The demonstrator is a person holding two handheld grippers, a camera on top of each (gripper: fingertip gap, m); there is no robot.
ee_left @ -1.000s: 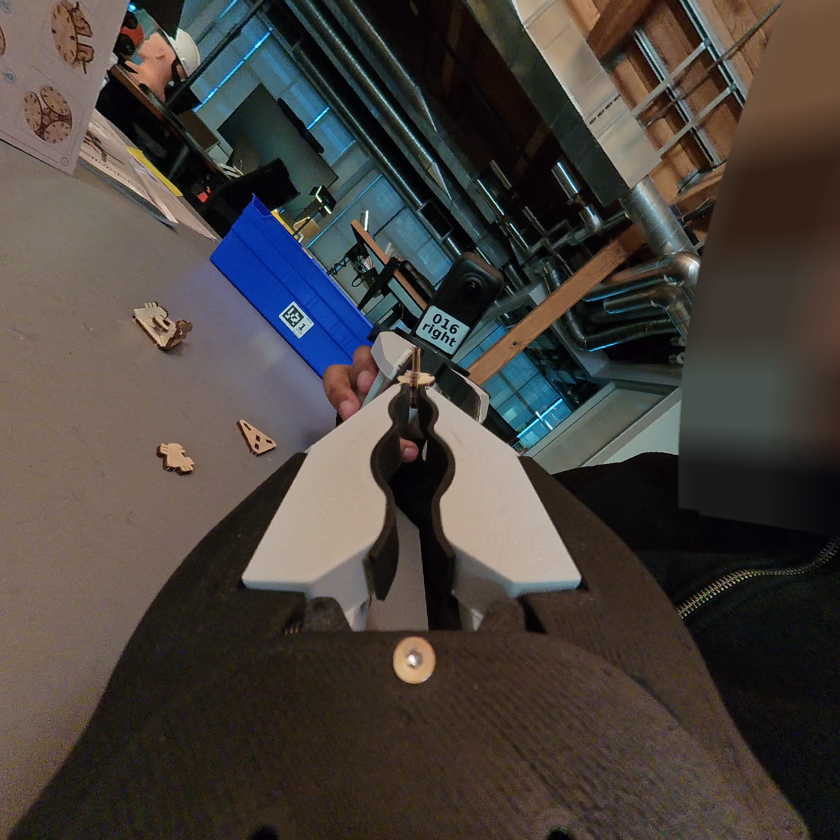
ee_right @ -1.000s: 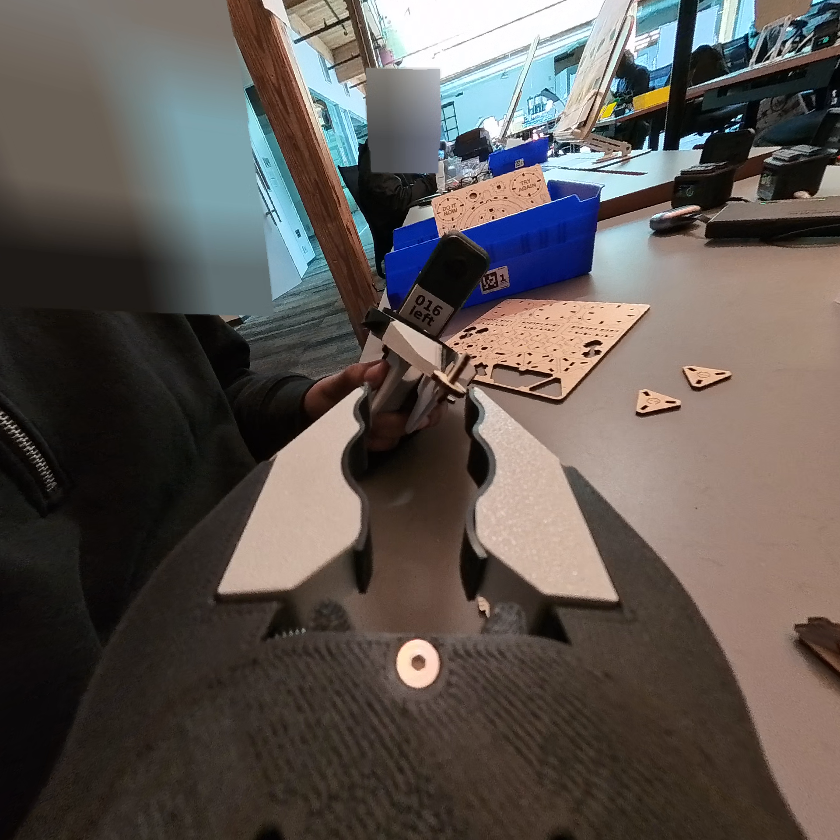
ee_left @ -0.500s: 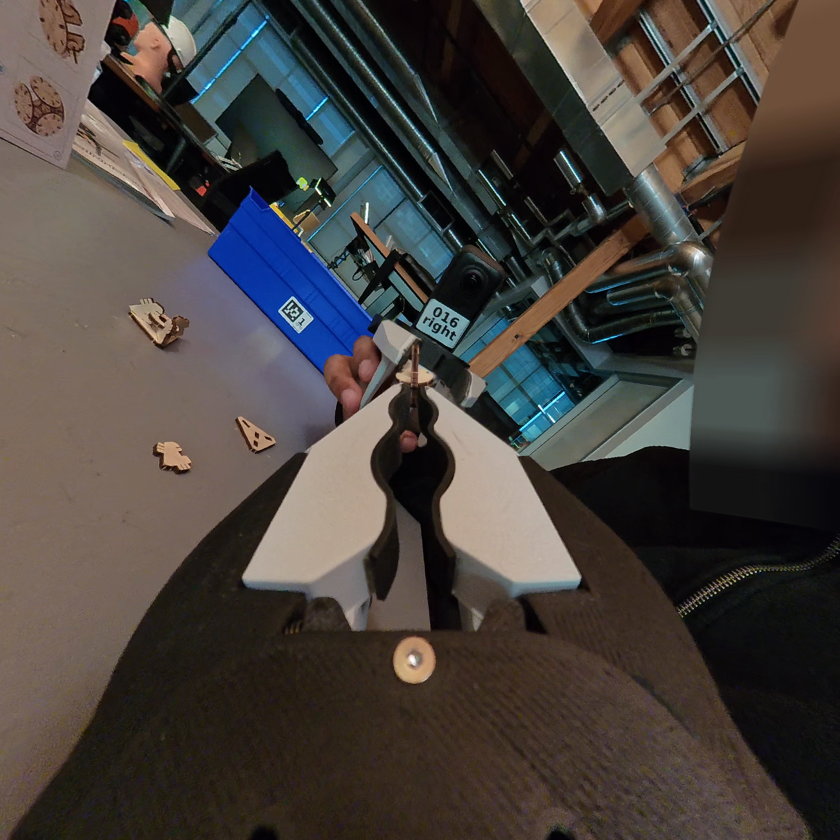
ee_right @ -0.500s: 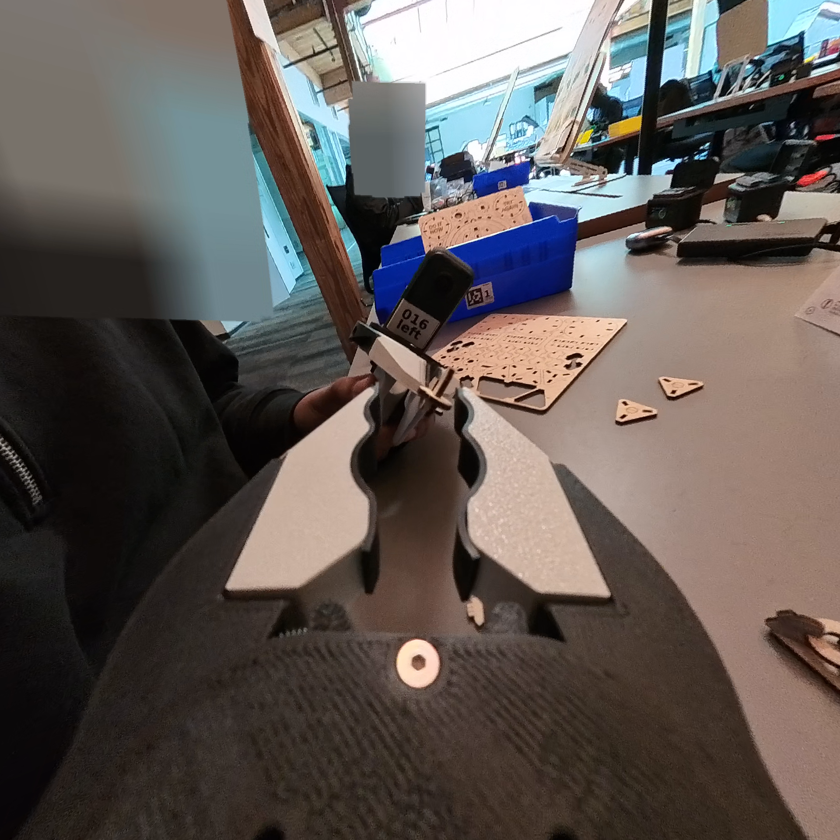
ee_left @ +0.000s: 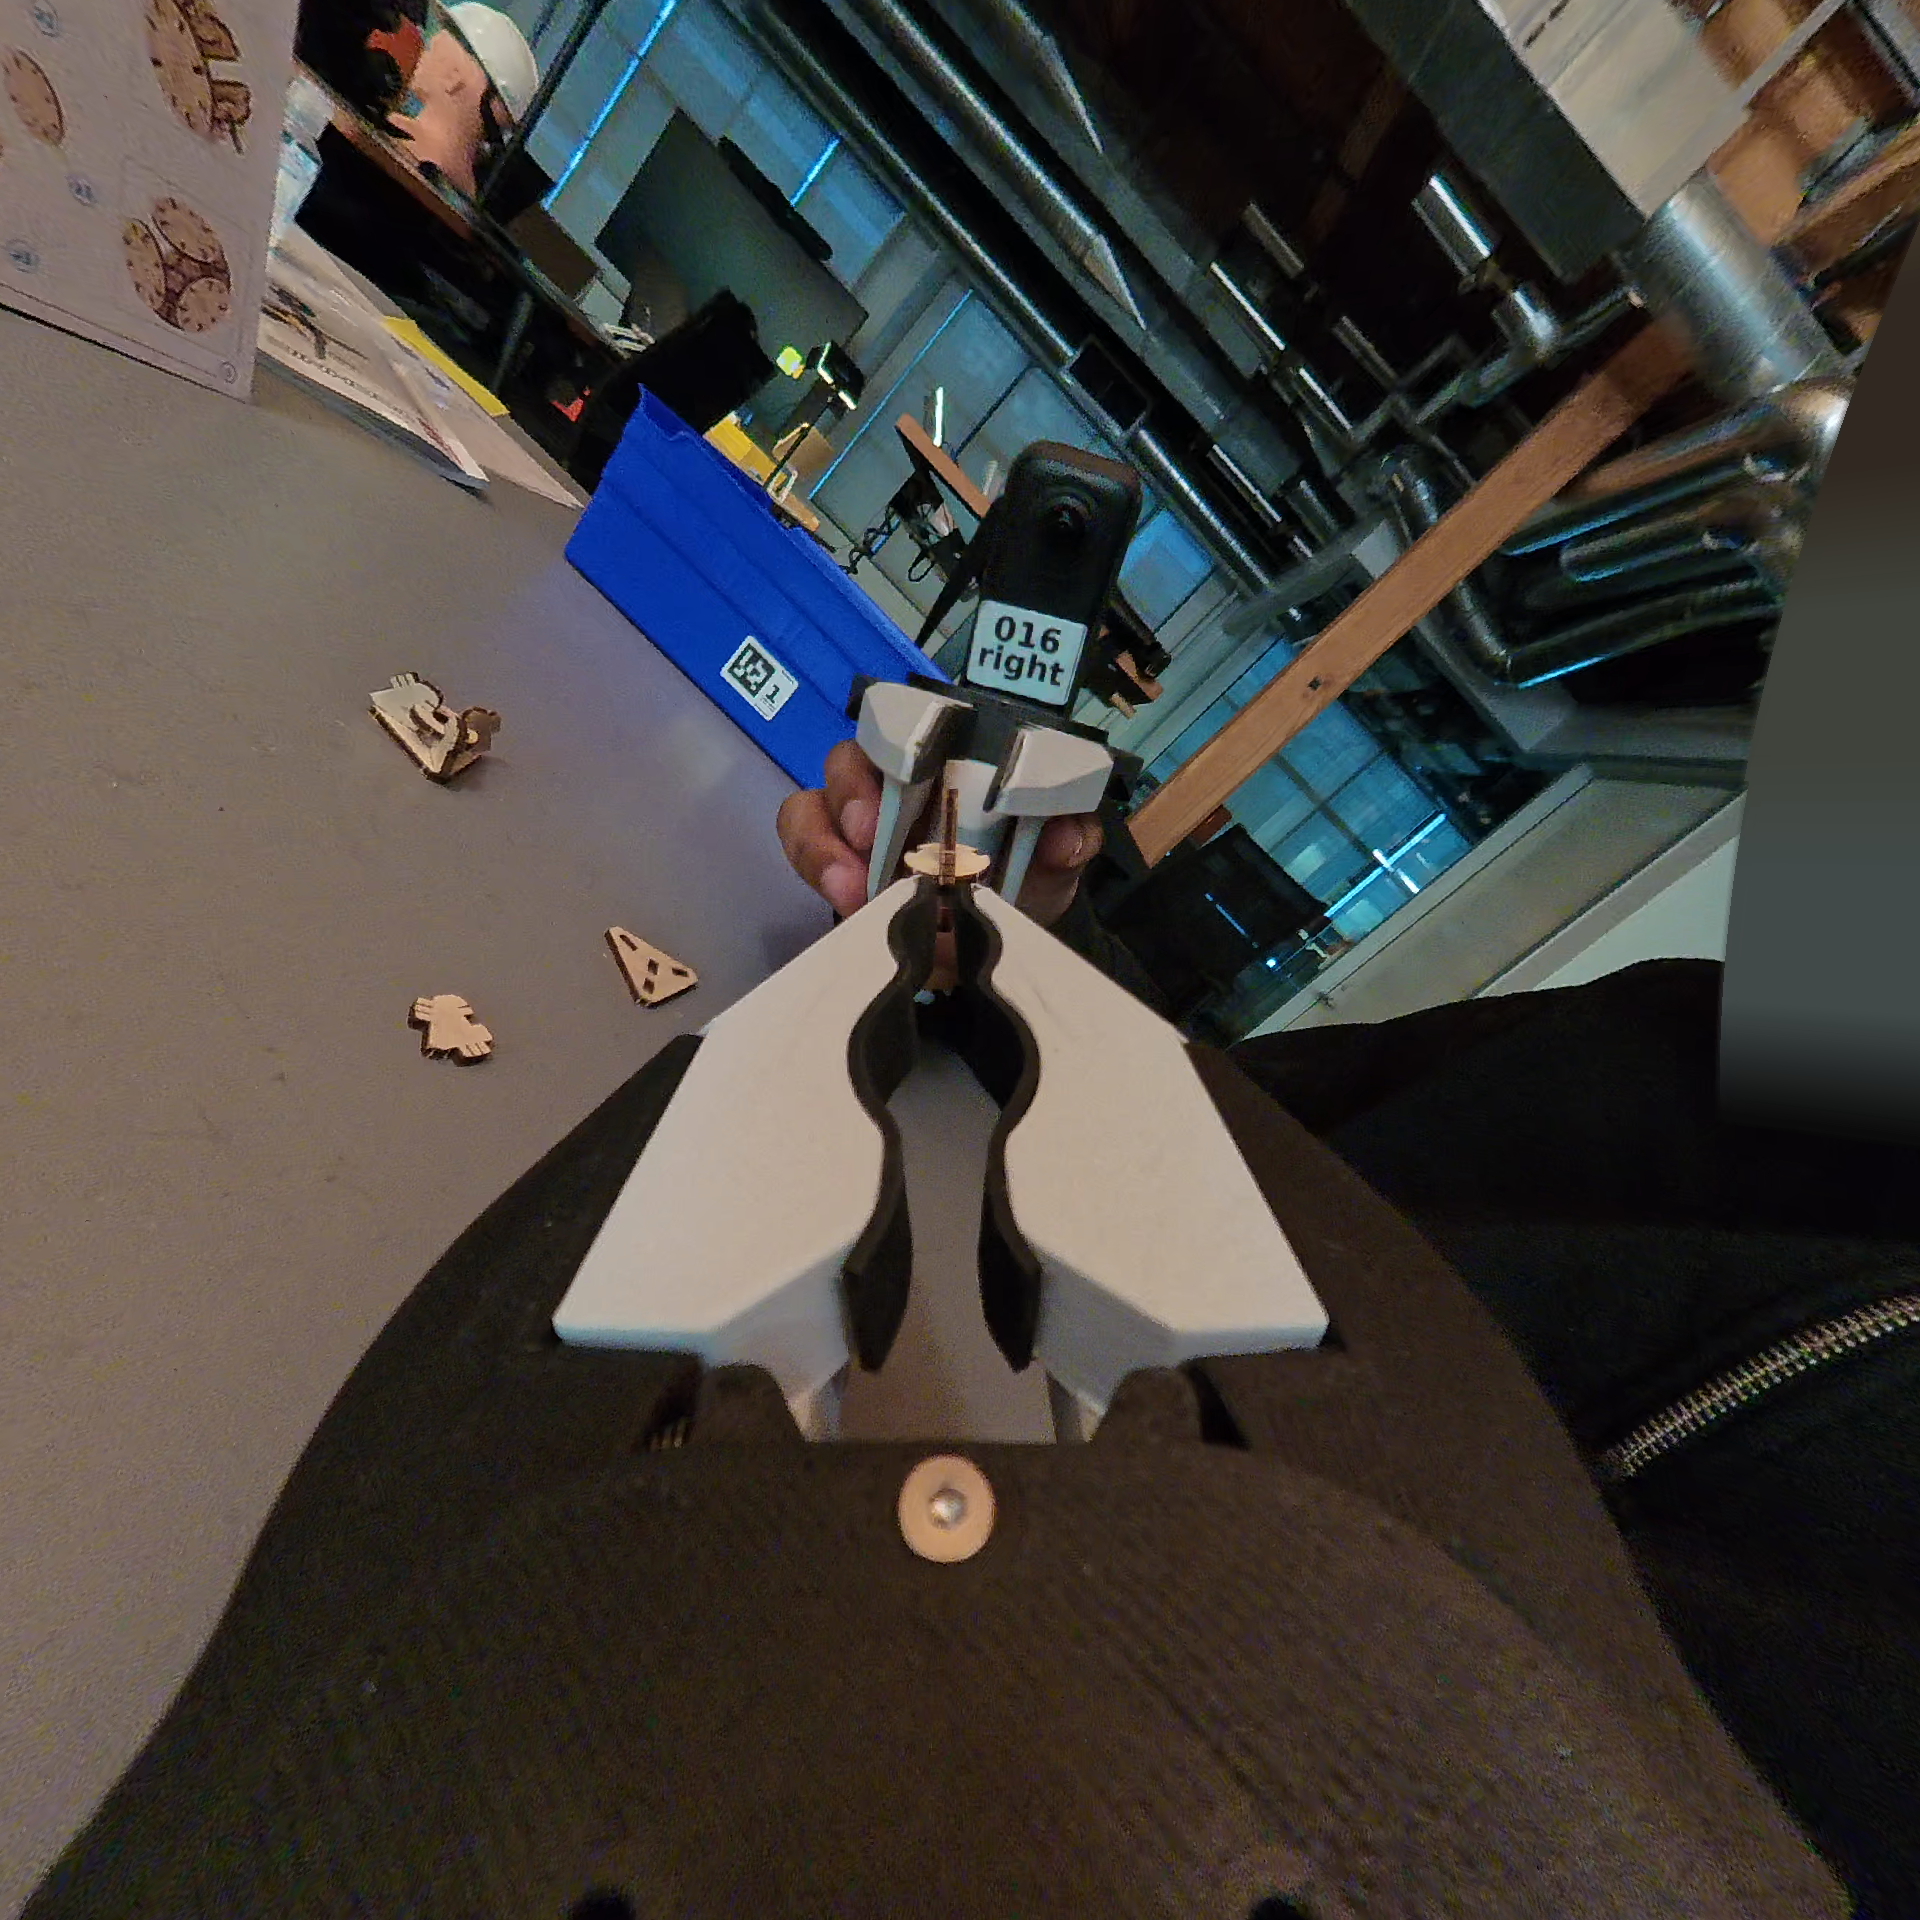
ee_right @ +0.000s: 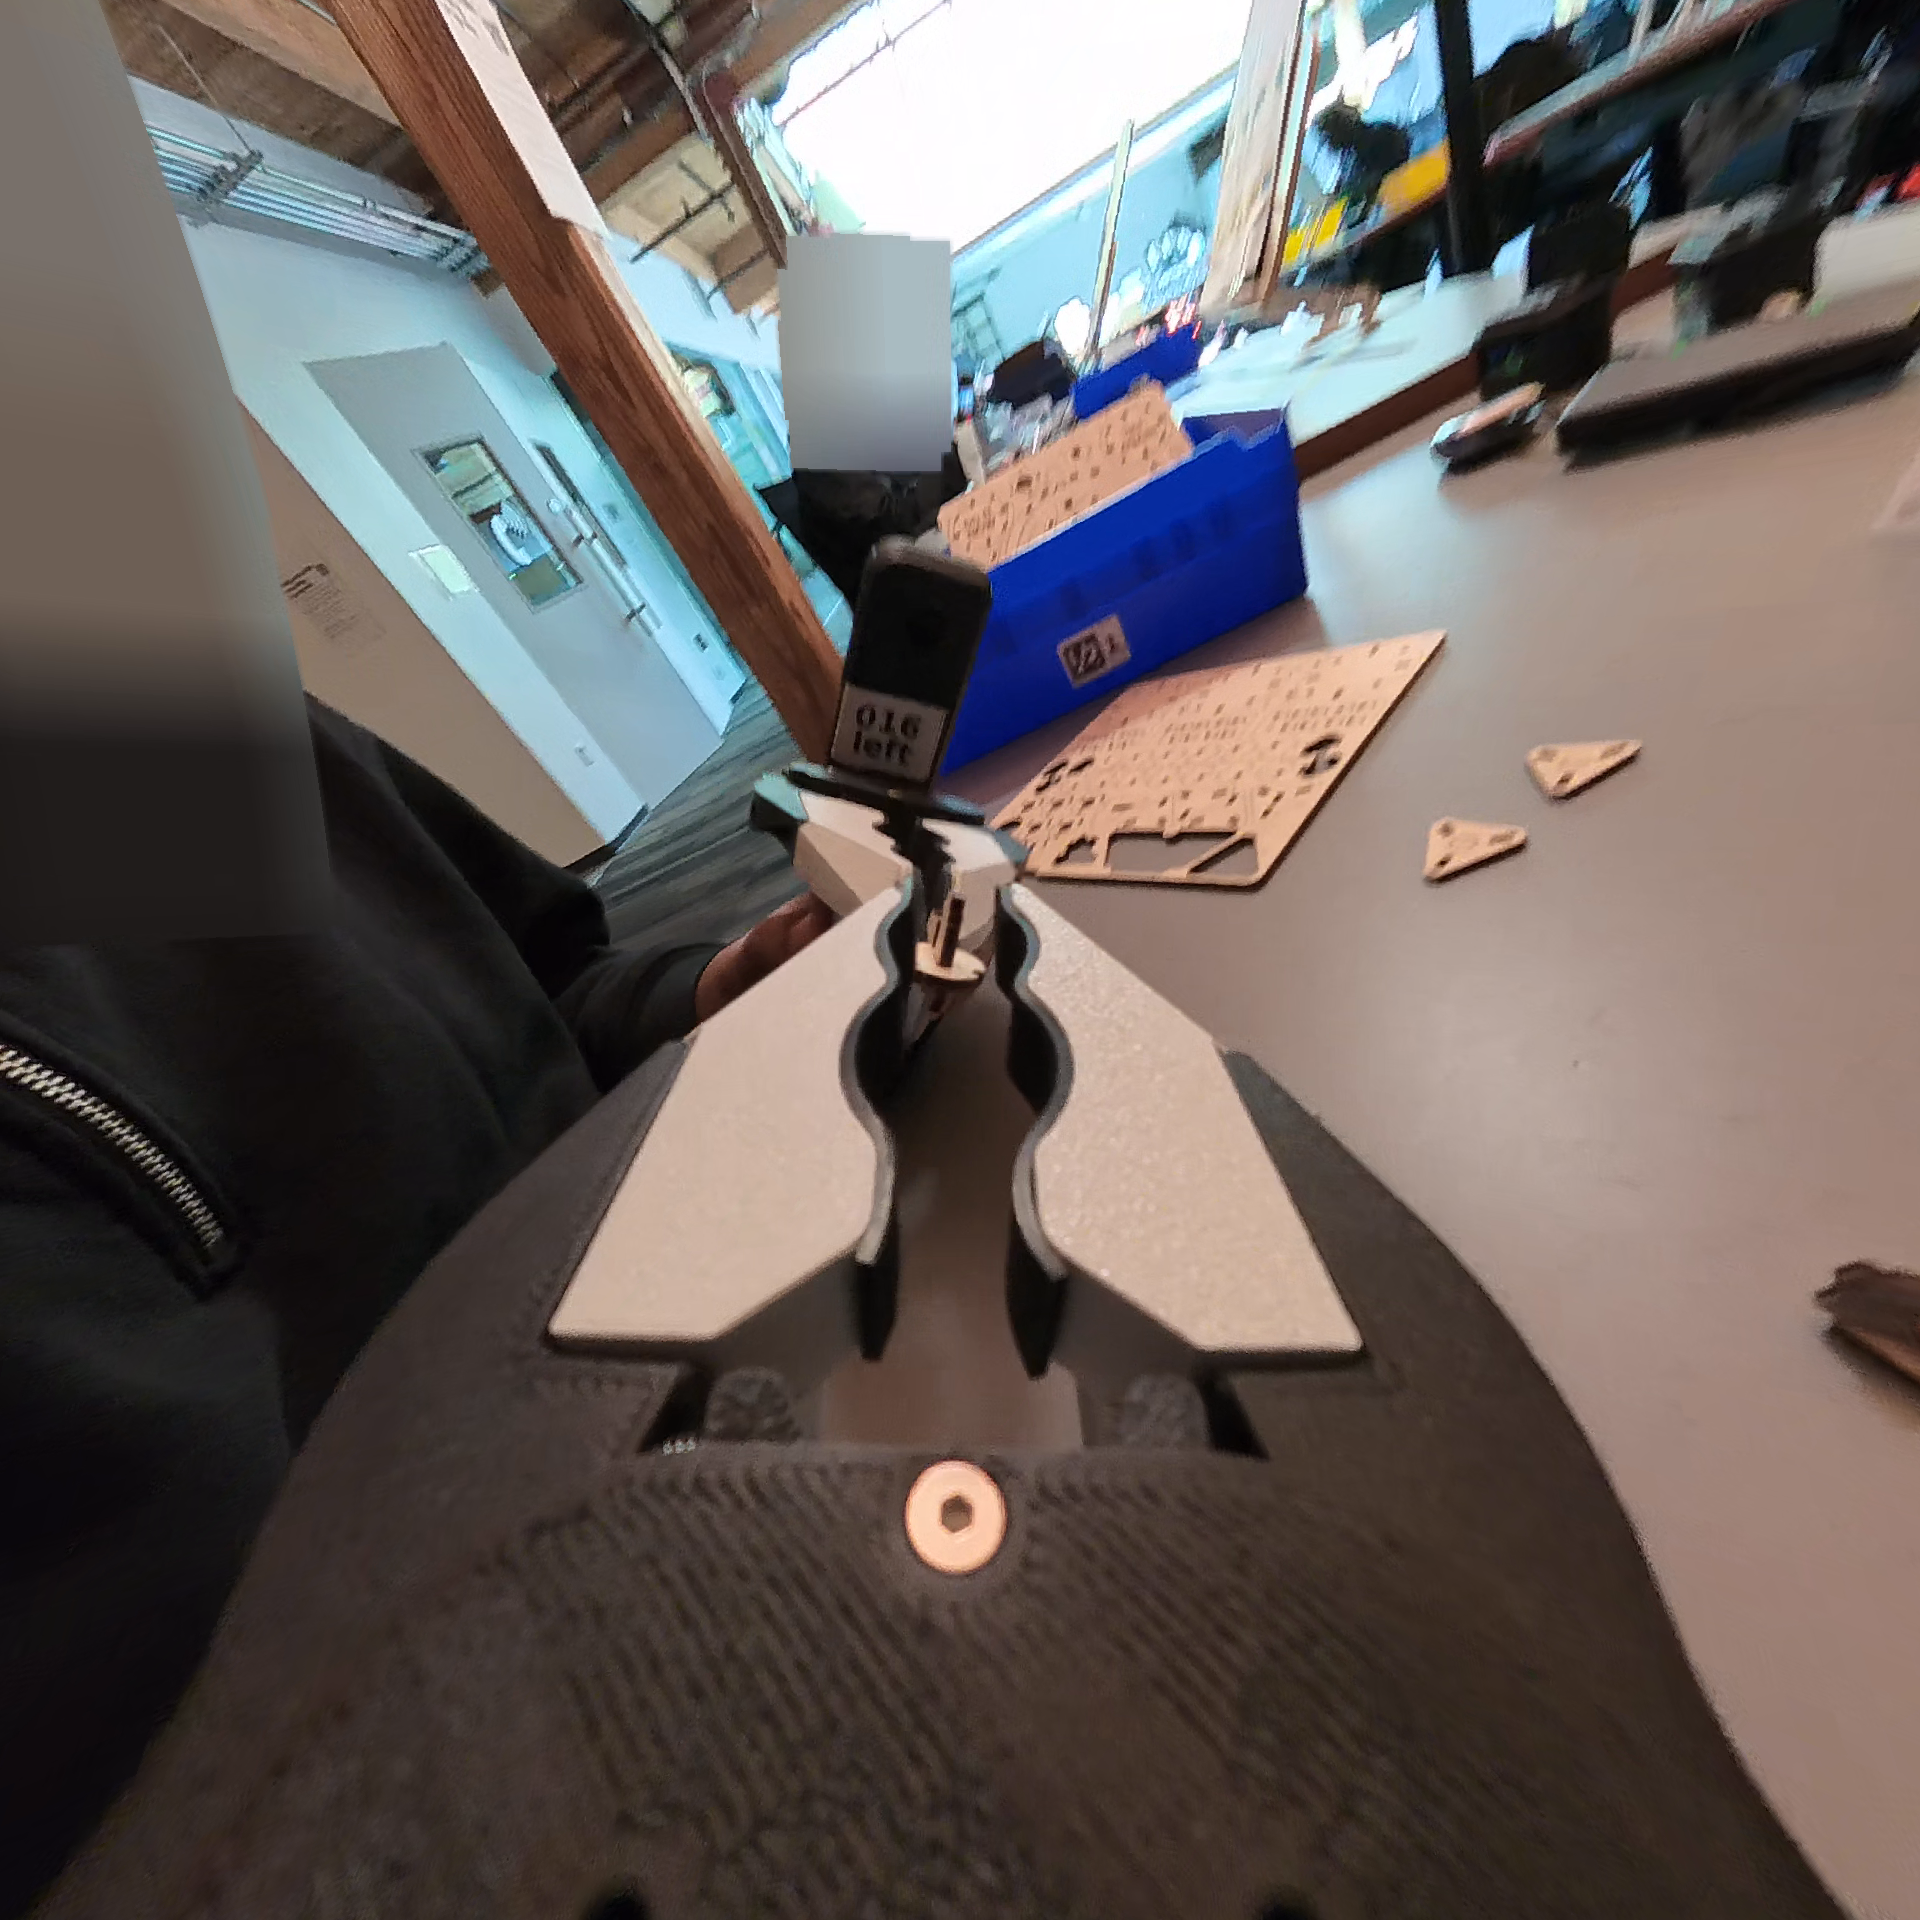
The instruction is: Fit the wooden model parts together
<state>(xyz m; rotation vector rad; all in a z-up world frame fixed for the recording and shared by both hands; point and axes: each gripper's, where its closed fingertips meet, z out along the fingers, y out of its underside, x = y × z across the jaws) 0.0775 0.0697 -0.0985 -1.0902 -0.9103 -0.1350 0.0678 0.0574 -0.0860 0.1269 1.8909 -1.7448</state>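
Observation:
My left gripper (ee_left: 940,899) is shut on a small wooden piece (ee_left: 943,860), a thin pin with a round disc on it, and holds it in the air above the grey table (ee_left: 208,831). My right gripper (ee_right: 948,906) faces it head-on. Its jaws are narrow and straddle the same wooden piece (ee_right: 947,965); the disc sits in the hollow just behind the fingertips. A thin gap shows between the disc and the right pad. In the left wrist view the right gripper's fingers (ee_left: 892,831) stand either side of the disc. A hand holds each gripper.
A blue bin (ee_right: 1143,561) holds a wooden sheet. In front of it lies a flat laser-cut wooden sheet (ee_right: 1226,758), with two wooden triangles (ee_right: 1475,847) to its right. Another triangle (ee_left: 646,966), a small cut-out (ee_left: 449,1029) and a small assembly (ee_left: 431,727) lie on the table. Printed sheets (ee_left: 135,177) stand at the far left.
My right gripper's jaws have narrowed steadily and moved forward around the wooden piece. My left gripper has stayed shut on the piece and barely moved.

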